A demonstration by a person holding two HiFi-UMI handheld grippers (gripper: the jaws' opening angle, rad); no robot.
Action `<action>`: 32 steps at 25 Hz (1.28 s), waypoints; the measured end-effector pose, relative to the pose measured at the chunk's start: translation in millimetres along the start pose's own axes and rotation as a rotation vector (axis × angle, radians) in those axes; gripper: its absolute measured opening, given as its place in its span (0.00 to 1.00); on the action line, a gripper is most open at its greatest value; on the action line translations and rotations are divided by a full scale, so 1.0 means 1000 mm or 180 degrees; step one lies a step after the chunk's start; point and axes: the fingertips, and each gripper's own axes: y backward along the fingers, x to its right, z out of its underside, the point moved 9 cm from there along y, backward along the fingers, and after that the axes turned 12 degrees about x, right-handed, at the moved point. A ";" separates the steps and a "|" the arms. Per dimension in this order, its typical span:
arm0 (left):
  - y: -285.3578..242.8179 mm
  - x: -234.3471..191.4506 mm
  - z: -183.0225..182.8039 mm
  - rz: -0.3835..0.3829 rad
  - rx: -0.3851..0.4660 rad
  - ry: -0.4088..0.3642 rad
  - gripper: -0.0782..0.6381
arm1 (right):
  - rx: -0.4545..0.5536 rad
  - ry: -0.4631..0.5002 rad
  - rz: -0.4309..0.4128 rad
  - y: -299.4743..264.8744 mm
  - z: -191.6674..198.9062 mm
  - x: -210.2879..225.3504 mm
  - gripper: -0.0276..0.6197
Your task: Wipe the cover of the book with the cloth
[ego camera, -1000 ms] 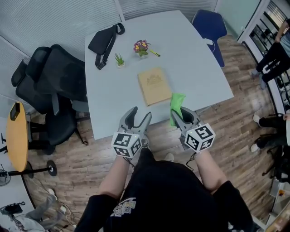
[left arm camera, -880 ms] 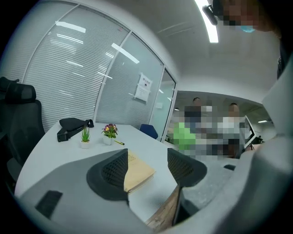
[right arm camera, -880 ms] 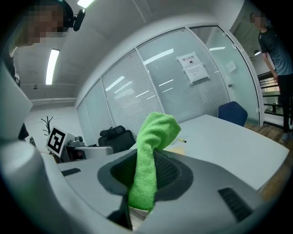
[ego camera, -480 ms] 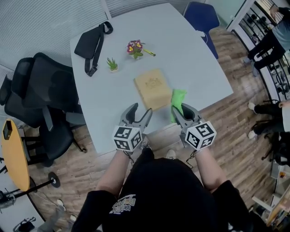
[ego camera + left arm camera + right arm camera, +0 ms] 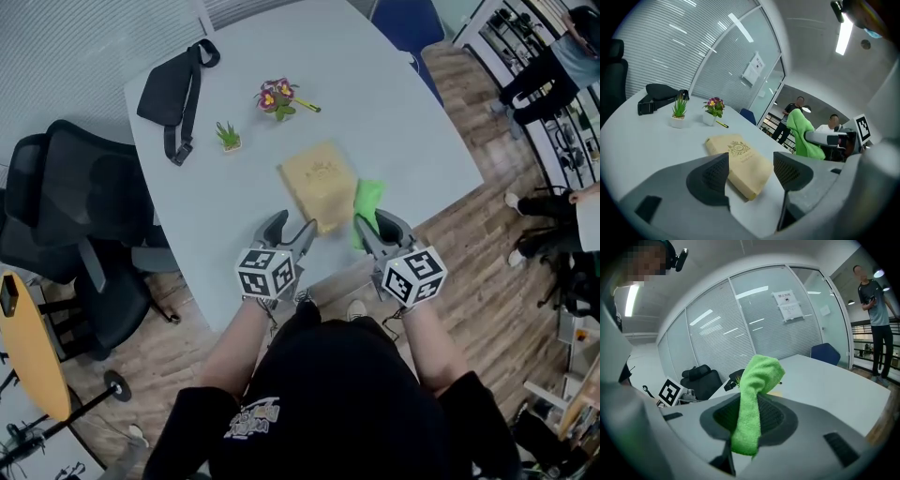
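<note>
A tan book lies flat on the pale grey table, near its front edge. My left gripper hovers just before the book's near end; its jaws have just been opening and stand open with nothing between them. My right gripper is shut on a bright green cloth, which sticks up between the pads and hangs beside the book's right edge.
A black sling bag, a small potted plant, a flower pot and a yellow pen lie further back. Black office chairs stand left, a blue chair behind. People stand at the right.
Both grippers have moved forward toward the book, the left one further and lower. The left jaws have spread wider. The cloth stays clamped in the right gripper.
</note>
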 end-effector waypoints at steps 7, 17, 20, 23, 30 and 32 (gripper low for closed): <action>-0.020 -0.022 0.014 0.0096 -0.0232 0.0176 0.51 | -0.0093 0.0048 0.0153 -0.012 0.005 -0.006 0.19; -0.048 -0.036 0.032 -0.0009 -0.0461 0.0430 0.51 | -0.0326 0.0083 0.0068 -0.036 0.023 0.000 0.19; -0.056 -0.043 0.038 -0.0106 -0.0480 0.0495 0.51 | -0.0425 0.0100 -0.0061 -0.049 0.030 0.004 0.19; -0.061 -0.049 0.045 -0.0214 -0.0496 0.0606 0.51 | -0.0568 0.0122 -0.0213 -0.062 0.040 0.009 0.19; -0.072 -0.053 0.057 -0.0387 -0.0555 0.0719 0.51 | -0.0936 0.0289 -0.0556 -0.085 0.067 0.020 0.19; -0.074 -0.052 0.057 -0.0422 -0.0573 0.0688 0.51 | -0.1003 0.0286 -0.0611 -0.089 0.073 0.022 0.19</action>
